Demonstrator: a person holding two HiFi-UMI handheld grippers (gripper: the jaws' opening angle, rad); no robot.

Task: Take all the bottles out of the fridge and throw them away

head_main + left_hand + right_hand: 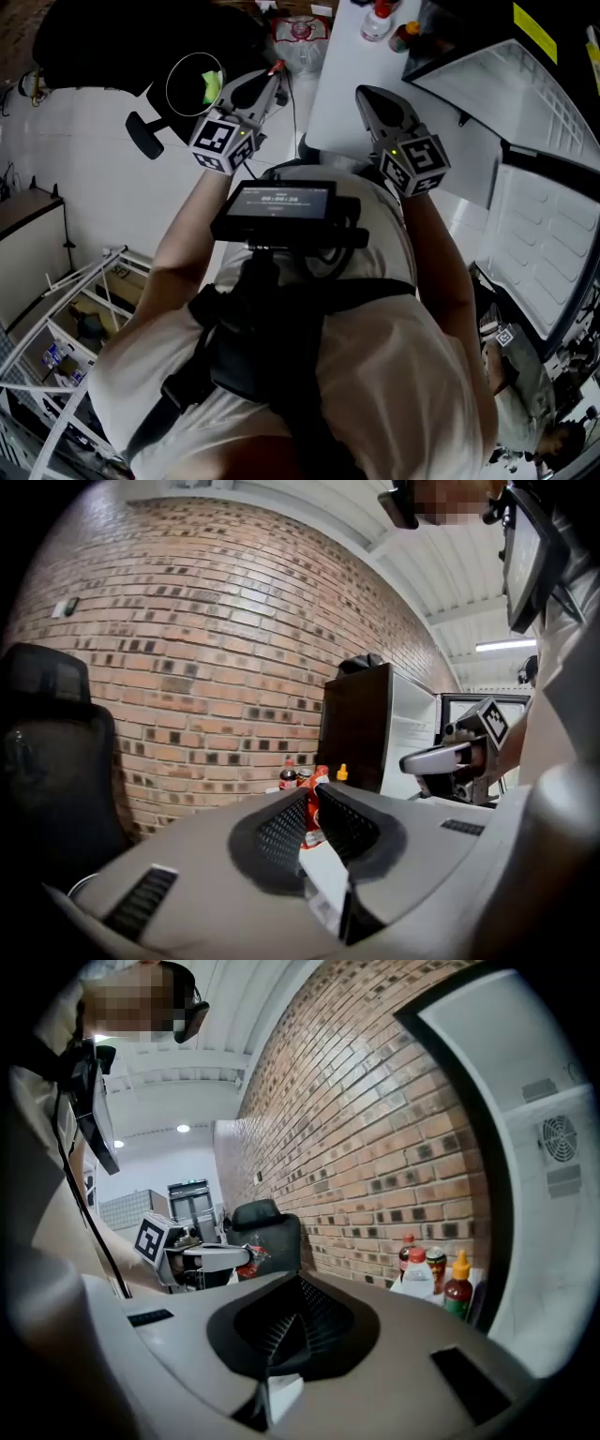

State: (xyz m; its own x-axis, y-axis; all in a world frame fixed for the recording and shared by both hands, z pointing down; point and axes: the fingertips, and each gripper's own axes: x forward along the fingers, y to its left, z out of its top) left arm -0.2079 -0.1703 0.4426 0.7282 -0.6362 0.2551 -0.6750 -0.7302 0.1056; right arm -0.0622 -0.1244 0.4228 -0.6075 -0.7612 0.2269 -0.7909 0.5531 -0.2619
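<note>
My left gripper [273, 81] is held out level in front of me, shut on a small red bottle [312, 815] with a white label; its red end [277, 67] pokes past the jaws. My right gripper [371, 95] is beside it, jaws together with nothing between them [278, 1327]. Several more bottles [377, 22] stand on a white top against the brick wall: a dark cola bottle [407, 1253], a clear one with a red cap [417, 1282] and a sauce bottle with a yellow cap [458, 1294]. The fridge [531, 159] stands open at the right.
A black office chair [141, 131] stands at the left by the brick wall [206, 649]. A white wire rack [66, 309] lies on the floor at the lower left. The white top [342, 84] is straight ahead, next to the dark fridge side [352, 728].
</note>
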